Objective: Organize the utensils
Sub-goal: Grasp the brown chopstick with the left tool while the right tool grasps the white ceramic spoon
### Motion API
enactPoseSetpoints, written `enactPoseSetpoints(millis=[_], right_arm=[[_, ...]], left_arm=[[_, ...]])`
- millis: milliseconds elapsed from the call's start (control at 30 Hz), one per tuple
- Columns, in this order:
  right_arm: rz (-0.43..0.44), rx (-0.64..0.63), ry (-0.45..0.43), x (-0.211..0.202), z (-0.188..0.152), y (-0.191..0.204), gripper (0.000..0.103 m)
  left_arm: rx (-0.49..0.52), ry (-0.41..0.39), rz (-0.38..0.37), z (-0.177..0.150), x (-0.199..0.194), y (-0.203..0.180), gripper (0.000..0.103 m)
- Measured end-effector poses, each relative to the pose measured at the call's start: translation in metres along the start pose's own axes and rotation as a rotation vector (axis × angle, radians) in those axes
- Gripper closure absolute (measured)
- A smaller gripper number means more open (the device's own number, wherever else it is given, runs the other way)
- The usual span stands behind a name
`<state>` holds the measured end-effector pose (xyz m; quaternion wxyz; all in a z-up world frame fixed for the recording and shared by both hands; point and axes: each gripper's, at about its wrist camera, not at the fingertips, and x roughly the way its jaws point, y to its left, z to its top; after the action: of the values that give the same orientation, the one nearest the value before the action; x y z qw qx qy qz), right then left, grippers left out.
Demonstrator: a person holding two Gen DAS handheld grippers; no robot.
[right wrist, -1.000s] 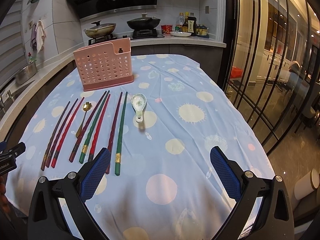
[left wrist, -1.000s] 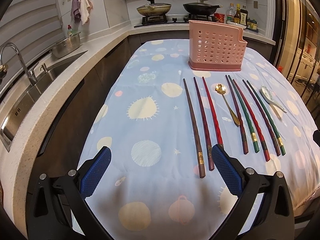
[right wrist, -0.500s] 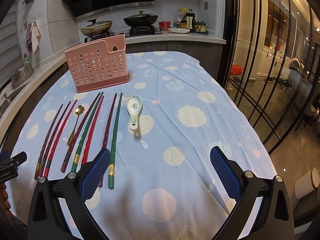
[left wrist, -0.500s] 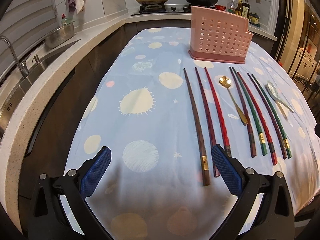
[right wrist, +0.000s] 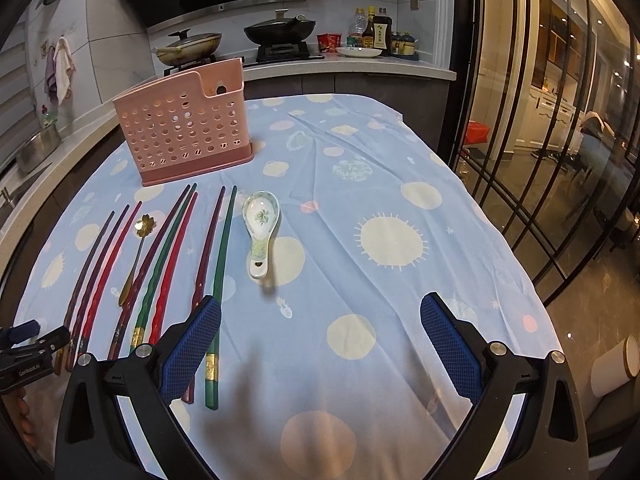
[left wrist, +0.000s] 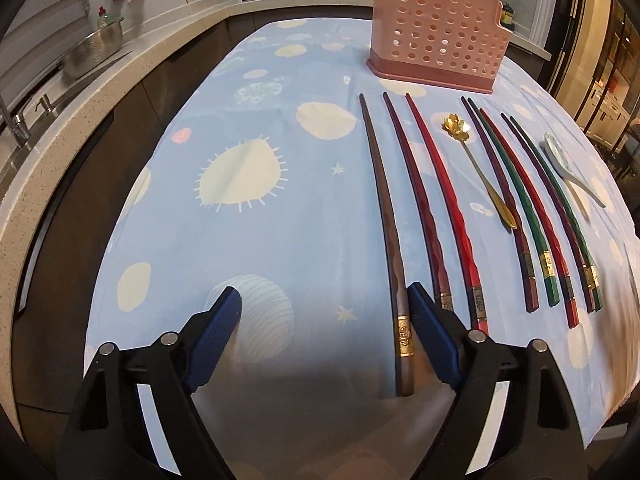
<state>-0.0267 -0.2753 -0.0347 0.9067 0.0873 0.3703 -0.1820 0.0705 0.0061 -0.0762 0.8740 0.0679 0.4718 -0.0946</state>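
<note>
1. Your left gripper (left wrist: pixel 324 312) has come down toward the cloth since a second ago, and its jaws have just been closing from full width. They stand well apart still, gripping nothing — the brown chopstick (left wrist: pixel 386 232) lies between them, just inside the right-hand pad.
2. Judgement: you are lining up the first pick; nothing has yet gone into the pink holder (left wrist: pixel 436 36).
3. Your right gripper (right wrist: pixel 320 332) hangs wide open and empty. The green chopstick (right wrist: pixel 222 276) passes just beside its left-hand pad.
4. All the chopsticks, the gold spoon (left wrist: pixel 478 172) and the ceramic spoon (right wrist: pixel 260 228) lie in a row on the near side of the holder, which stands upright.
5. Room: bare tablecloth (left wrist: pixel 240 240) left of the holder's row gives clear approach. The chopstick butts lie near the table's front edge — a nudge could slide one off.
</note>
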Motion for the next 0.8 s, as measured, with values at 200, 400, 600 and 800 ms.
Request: enactPoseSetpoints(millis=[200, 400, 600, 800], right_arm=[[0.004, 0.010, -0.026, 0.020, 0.025, -0.001, 0.015], [0.085, 0.024, 0.051, 0.063, 0.040, 0.007, 0.052], [0.170, 0.066, 0.145, 0.091, 0.030, 0.014, 0.077], [0.203, 0.075, 0.136, 0.088, 0.024, 0.019, 0.077]], left_arm=[[-0.003, 0.000, 0.000, 0.007, 0.000, 0.010, 0.046], [0.024, -0.006, -0.005, 0.010, 0.002, 0.002, 0.047], [0.032, -0.004, -0.030, 0.010, 0.002, 0.001, 0.052], [0.024, 0.000, -0.065, 0.008, -0.002, 0.005, 0.068]])
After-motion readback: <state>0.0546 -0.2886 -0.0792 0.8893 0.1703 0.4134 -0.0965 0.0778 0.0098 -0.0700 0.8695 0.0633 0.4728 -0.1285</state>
